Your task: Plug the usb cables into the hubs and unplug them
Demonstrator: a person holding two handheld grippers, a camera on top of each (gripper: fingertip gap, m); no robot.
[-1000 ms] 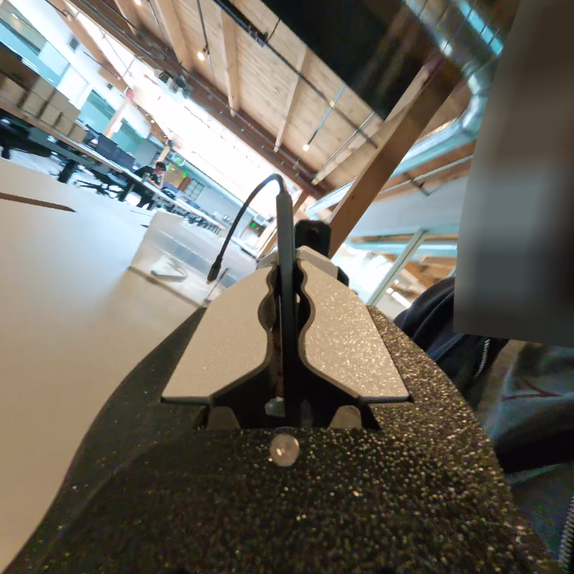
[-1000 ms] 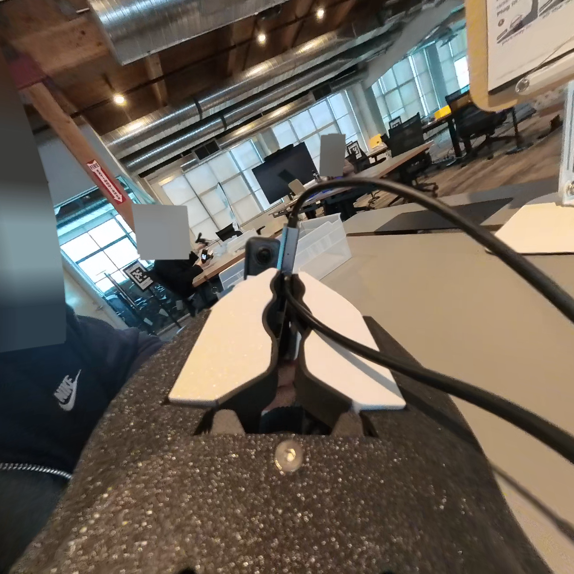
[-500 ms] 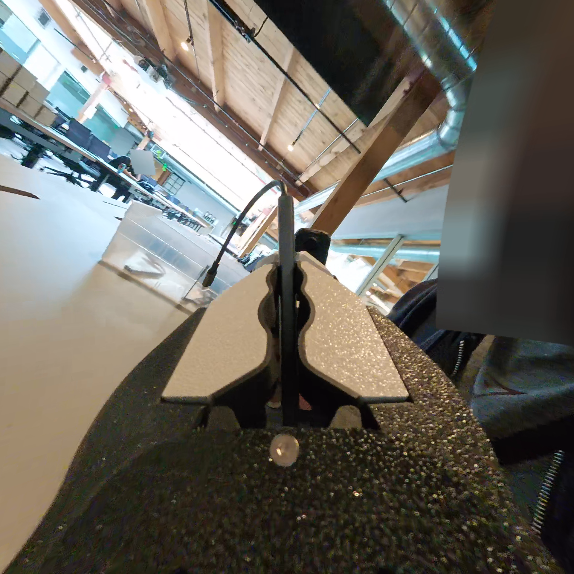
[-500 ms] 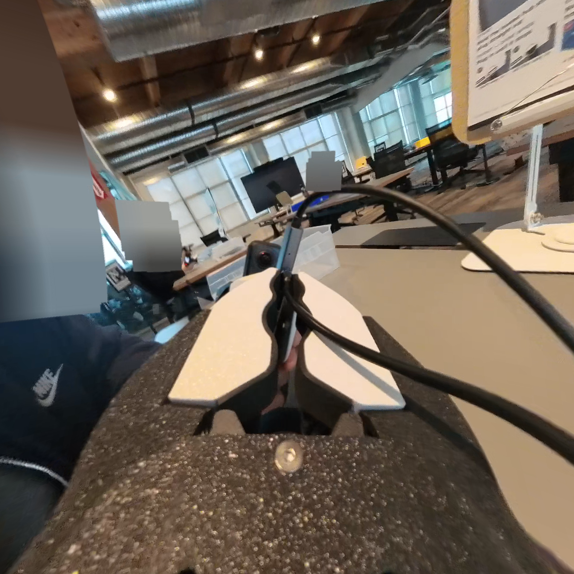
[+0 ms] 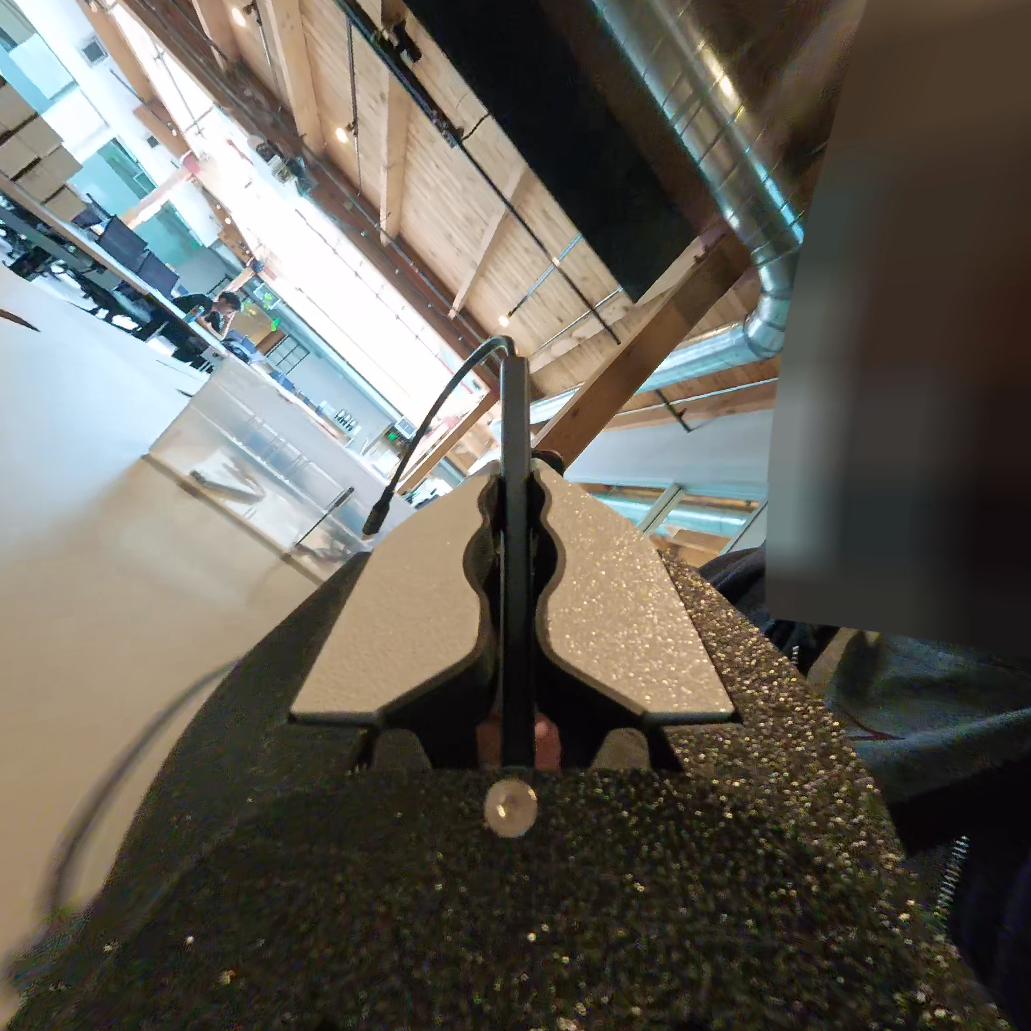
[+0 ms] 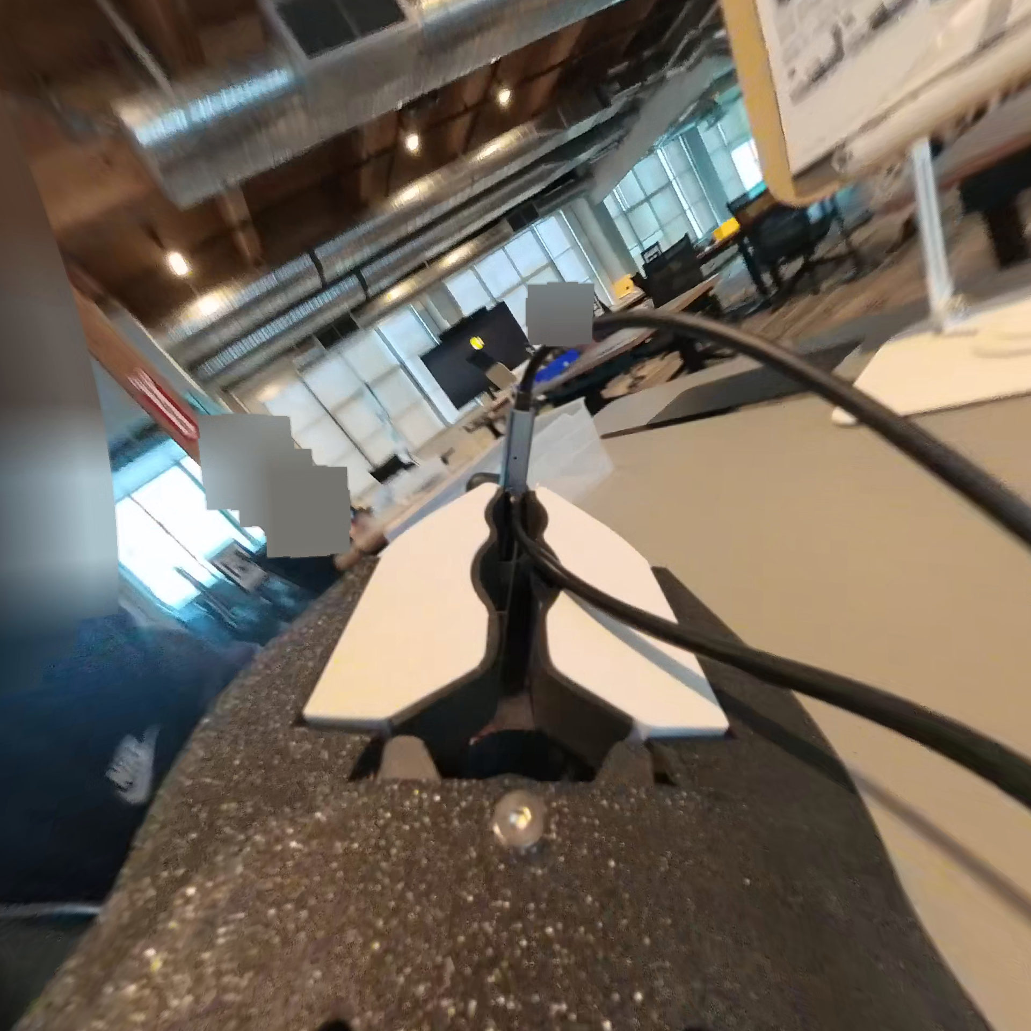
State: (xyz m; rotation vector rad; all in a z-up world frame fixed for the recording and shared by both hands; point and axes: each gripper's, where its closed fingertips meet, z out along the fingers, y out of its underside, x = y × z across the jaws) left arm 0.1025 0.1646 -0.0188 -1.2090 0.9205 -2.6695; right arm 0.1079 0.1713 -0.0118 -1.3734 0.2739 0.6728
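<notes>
In the left wrist view my left gripper (image 5: 514, 486) is shut on a thin dark usb hub (image 5: 514, 424), held edge-on and upright between the fingers. Its short black cable (image 5: 441, 396) arcs left and ends in a free plug (image 5: 372, 521) in the air. In the right wrist view my right gripper (image 6: 516, 494) is shut on a slim grey usb hub (image 6: 517, 446). A thick black cable (image 6: 781, 379) leaves its top and sweeps right. A second stretch of black cable (image 6: 725, 655) comes out from between the fingers. Both grippers are held above the table.
A clear plastic bin (image 5: 268, 446) stands on the pale table (image 5: 111, 530); it also shows in the right wrist view (image 6: 563, 441). A white stand base (image 6: 948, 379) with a board above it stands at the right. A person in dark clothing (image 5: 920, 725) is close by. The grippers are tip to tip, or close to it.
Both grippers have stayed shut on what they hold. Both views have swung and tilted; the right view is now blurred. The other gripper's camera beyond the fingertips has mostly dropped out of sight.
</notes>
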